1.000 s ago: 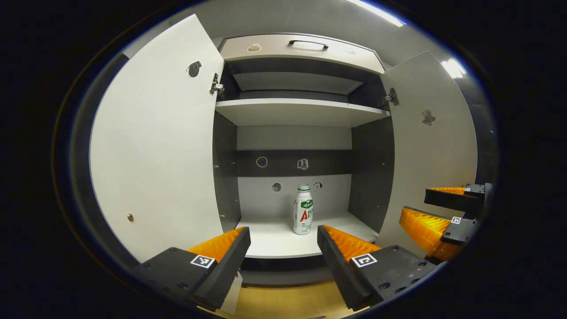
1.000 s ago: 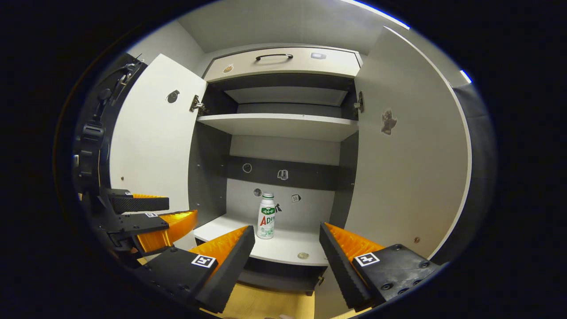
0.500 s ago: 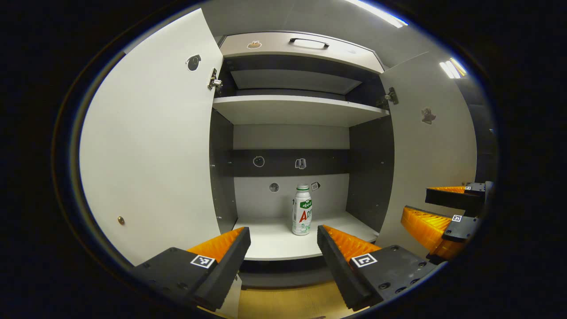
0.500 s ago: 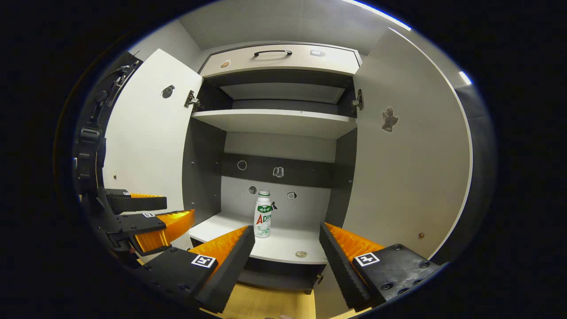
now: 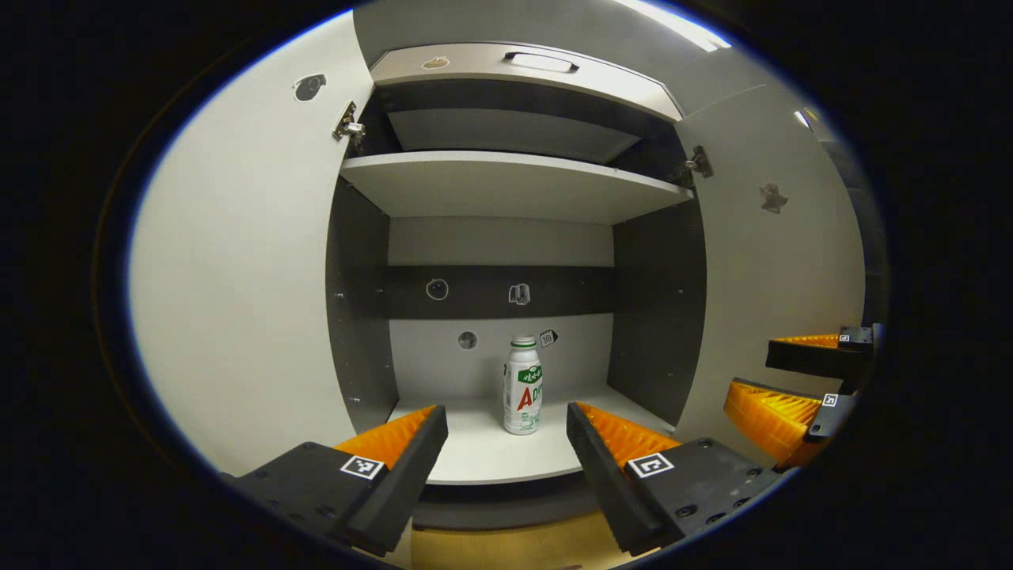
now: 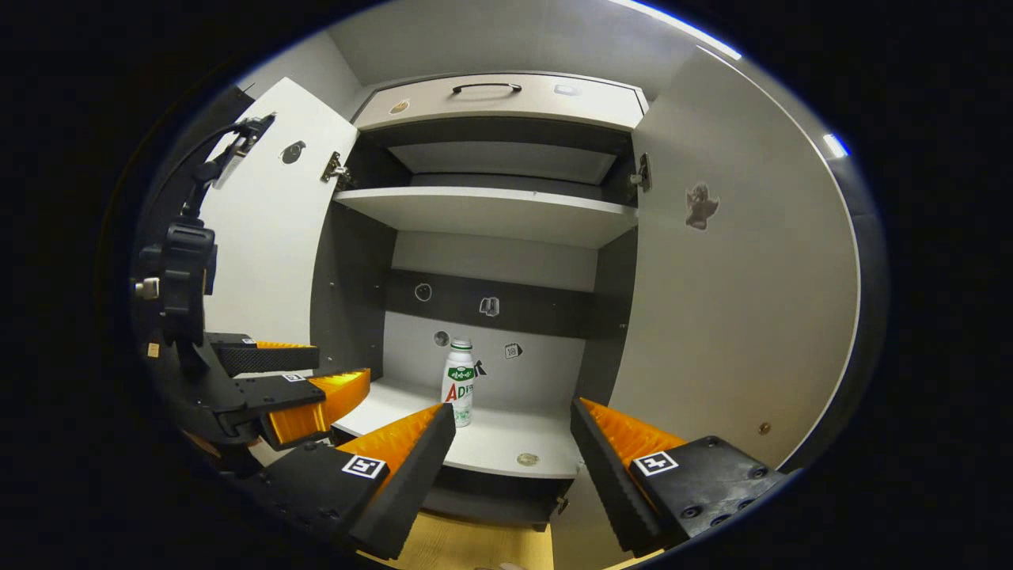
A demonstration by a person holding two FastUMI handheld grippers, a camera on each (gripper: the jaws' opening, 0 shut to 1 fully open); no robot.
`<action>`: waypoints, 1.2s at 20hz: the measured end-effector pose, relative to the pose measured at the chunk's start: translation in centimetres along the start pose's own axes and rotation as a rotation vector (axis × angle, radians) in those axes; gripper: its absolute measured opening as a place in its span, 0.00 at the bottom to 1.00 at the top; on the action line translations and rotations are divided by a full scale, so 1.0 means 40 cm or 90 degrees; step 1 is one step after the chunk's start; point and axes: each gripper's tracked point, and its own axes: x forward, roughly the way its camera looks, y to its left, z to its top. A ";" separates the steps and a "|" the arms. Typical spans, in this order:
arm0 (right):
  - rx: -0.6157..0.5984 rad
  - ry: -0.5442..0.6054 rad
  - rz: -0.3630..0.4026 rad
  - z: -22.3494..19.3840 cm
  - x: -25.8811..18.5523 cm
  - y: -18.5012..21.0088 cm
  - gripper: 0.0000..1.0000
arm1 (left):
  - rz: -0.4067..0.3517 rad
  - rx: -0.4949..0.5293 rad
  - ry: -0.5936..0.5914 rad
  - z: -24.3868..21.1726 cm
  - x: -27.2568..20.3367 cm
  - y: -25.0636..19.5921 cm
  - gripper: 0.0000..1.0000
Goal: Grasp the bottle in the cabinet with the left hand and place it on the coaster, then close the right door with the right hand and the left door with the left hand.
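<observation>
A white bottle (image 5: 522, 388) with a green cap and label stands upright on the cabinet's lower shelf (image 5: 483, 459); it also shows in the right gripper view (image 6: 458, 382). My left gripper (image 5: 506, 416) is open in front of the shelf, short of the bottle, which appears in the gap between its fingers. The right gripper view shows that gripper (image 6: 340, 368) at the left, level with the shelf's front corner. My right gripper (image 6: 513, 412) is open and holds nothing, farther back from the cabinet. It also appears (image 5: 752, 370) beside the right door in the left gripper view.
Both cabinet doors stand wide open: the left door (image 5: 237, 277) and the right door (image 6: 736, 301) with its small knob (image 6: 764, 428). An upper shelf (image 5: 506, 178) and a drawer with a handle (image 5: 538, 62) sit above. A small round disc (image 6: 528, 458) lies near the shelf's front edge.
Both grippers have moved closer to the cabinet, the left one more. The bottle now looks larger and sits more centred between the left fingers. Both stay open.
</observation>
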 end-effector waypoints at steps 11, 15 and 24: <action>0.005 -0.034 0.024 -0.061 0.156 -0.013 0.98 | -0.027 0.036 0.004 -0.079 0.324 -0.026 0.96; 0.002 -0.026 0.016 -0.099 0.216 -0.035 0.98 | -0.027 0.070 0.018 -0.131 0.436 -0.022 0.97; 0.001 0.007 0.010 -0.180 0.321 -0.044 0.98 | -0.070 0.069 0.000 -0.178 0.574 -0.033 0.97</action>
